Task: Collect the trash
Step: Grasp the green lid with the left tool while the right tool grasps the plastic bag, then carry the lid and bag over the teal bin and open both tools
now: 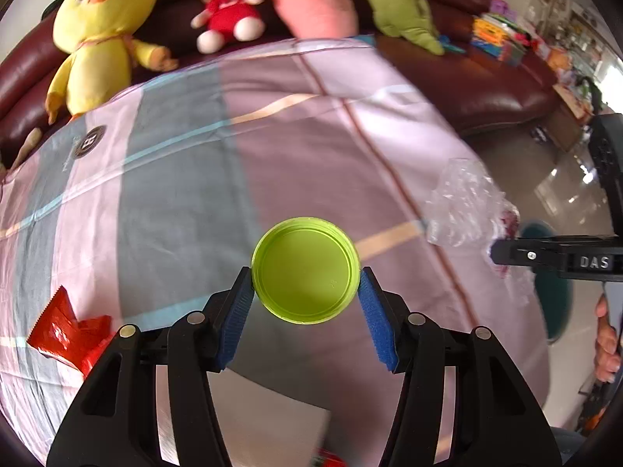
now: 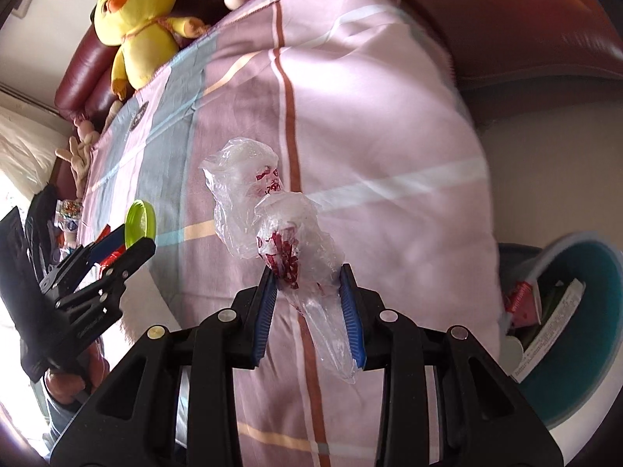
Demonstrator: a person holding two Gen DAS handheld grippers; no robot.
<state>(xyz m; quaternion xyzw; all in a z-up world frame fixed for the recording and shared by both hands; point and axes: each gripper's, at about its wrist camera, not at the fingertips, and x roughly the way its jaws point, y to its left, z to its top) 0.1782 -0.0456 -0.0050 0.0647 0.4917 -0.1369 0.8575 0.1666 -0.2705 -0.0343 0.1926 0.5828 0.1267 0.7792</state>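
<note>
Red crinkled snack wrapper (image 1: pixel 70 334) on pink striped bedsheet (image 1: pixel 194 179). Left gripper (image 1: pixel 305 297) fingers clamped on round lime-green plastic lid (image 1: pixel 305 268). Right gripper (image 2: pixel 309 295), lettered "DAS", fingers clamped on crumpled clear plastic bag (image 2: pixel 268 225), red print unreadable. Teal bin (image 2: pixel 580 334) far right.

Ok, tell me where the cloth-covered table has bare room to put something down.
Most of the checked cloth is bare: the wide middle from the yellow chick and teddy bear at the far edge down to the grippers. It is crowded only near the red wrapper at the near left. The teal bin beside the table is already part-filled.
</note>
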